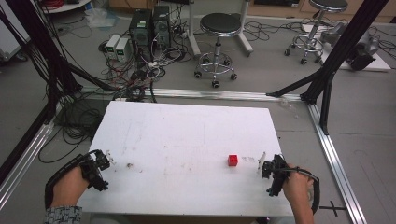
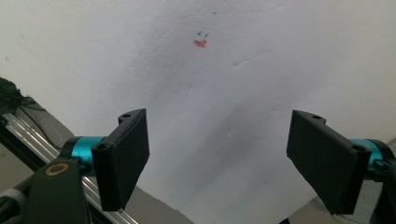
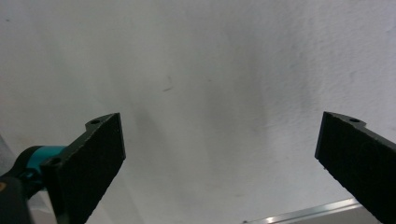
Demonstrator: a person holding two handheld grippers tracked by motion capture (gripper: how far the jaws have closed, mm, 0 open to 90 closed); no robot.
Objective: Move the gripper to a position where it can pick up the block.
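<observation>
Both tongs, left (image 1: pixel 103 161) and right (image 1: pixel 262 164), gape empty at the table's (image 1: pixel 187 135) near corners, while the small red cube (image 1: pixel 232 160), probably light and rigid, sits near the right edge, best pinched across opposite flat faces.

I see a white table (image 1: pixel 187 140) with scuffs and a small orange mark (image 2: pixel 201 43) on its top. On the floor beyond its far left corner I see two black computer towers (image 1: pixel 150 25), two small white boxes (image 1: pixel 117 47) and a tangle of cables (image 1: pixel 135 77). Two black round stools (image 1: pixel 219 28) on wheels stand farther right, and black frame bars (image 1: pixel 345 42) slant down at the right.
</observation>
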